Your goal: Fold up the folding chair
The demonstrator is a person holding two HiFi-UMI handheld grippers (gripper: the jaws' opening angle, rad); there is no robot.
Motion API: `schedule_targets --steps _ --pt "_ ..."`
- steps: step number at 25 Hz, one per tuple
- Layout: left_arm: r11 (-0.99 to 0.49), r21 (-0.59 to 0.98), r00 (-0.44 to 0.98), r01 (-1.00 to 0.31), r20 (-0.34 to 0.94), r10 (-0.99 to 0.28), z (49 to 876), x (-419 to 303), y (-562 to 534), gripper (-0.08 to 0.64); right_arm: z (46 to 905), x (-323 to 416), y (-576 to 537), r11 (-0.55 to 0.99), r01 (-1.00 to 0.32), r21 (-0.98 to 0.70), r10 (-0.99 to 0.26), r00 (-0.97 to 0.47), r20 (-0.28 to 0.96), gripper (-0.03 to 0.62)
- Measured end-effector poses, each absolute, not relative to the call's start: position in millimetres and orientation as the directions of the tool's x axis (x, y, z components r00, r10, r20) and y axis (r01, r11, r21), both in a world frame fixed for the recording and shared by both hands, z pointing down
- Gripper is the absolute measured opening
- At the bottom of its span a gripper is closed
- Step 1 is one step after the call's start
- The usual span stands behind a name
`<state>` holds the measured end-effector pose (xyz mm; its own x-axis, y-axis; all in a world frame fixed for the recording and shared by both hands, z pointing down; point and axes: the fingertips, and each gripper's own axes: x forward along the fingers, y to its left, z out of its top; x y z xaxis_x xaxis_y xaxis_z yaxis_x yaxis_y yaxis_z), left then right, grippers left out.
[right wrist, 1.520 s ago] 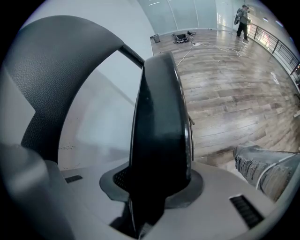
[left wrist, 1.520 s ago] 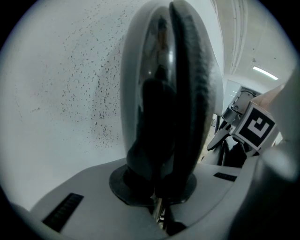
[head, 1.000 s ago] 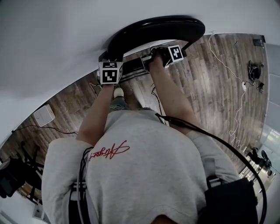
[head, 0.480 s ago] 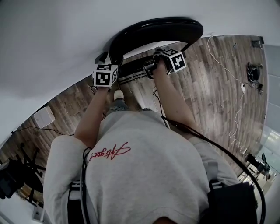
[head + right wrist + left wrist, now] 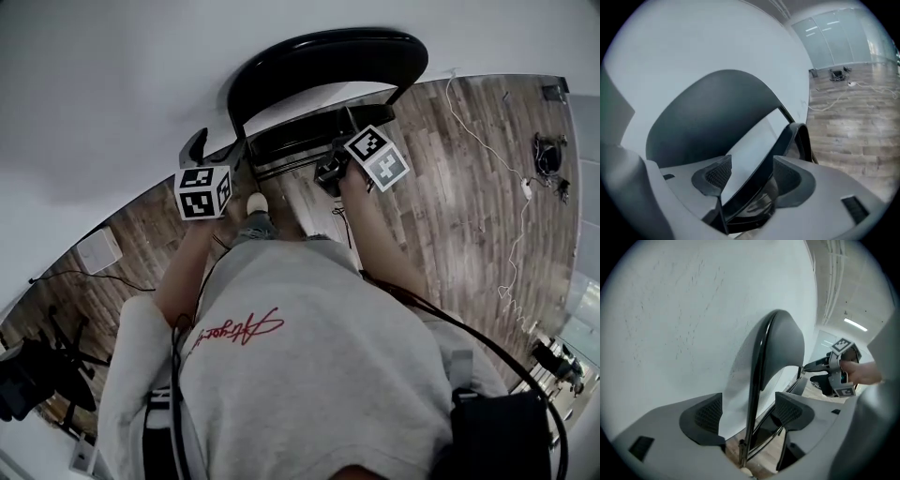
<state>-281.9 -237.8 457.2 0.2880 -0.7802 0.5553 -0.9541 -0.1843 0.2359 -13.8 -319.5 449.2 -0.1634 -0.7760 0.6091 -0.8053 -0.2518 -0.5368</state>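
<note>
As left tongs (image 5: 749,413) and right tongs (image 5: 752,174) just opened, released, folding chair (image 5: 328,61) between each

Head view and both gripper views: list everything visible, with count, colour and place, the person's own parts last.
chair: one, black, folded flat, standing at the wall
wall: one, white, behind the chair
floor: one, brown wood planks
cable: at least one, white, on the floor at right
box: one, white, on the floor at left
shirt: one, grey with red print, on the person
left gripper: one, grey, left of the chair; jaws open, just been opening, nothing gripped
right gripper: one, grey, by the seat; jaws open, just been opening, seat edge in line between them, untouched
</note>
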Motion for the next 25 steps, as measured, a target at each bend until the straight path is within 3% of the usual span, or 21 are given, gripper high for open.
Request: schedule_targets --steps 8,11,19,20,22,25 --pt "-0.226 0.292 0.317 -0.929 0.318 -0.894 377.7 -195.0 -214.1 0.35 360.7 -29.8 -270.2 0.206 -0.898 -0.39 -0.87 -0.35 0.346 0.263" --pt "-0.255 0.307 0.332 -0.917 0.23 -0.915 349.2 -158.4 -189.0 0.348 333.5 -19.7 -231.4 0.298 -0.906 -0.301 -0.883 -0.381 0.273 0.124" --pt "-0.324 0.226 0.343 -0.919 0.052 -0.938 300.4 -50.1 -71.7 0.336 284.2 37.2 -97.1 0.466 -0.873 -0.144 -0.869 -0.482 0.113 0.049" --pt "-0.325 0.214 0.34 -0.921 0.033 -0.94 294.4 -37.7 -55.3 0.302 280.9 44.7 -80.1 0.481 -0.867 -0.134 -0.862 -0.495 0.106 0.044" --pt "-0.318 0.197 0.323 -0.927 -0.005 -0.946 278.6 -18.9 -23.4 0.167 274.0 57.7 -47.3 0.508 -0.853 -0.119 -0.849 -0.519 0.099 0.035" --pt "-0.286 0.146 0.284 -0.947 -0.033 -0.958 256.4 -3.9 17.8 0.063 263.5 68.7 -2.6 0.551 -0.824 -0.131 -0.822 -0.563 0.087 0.026"
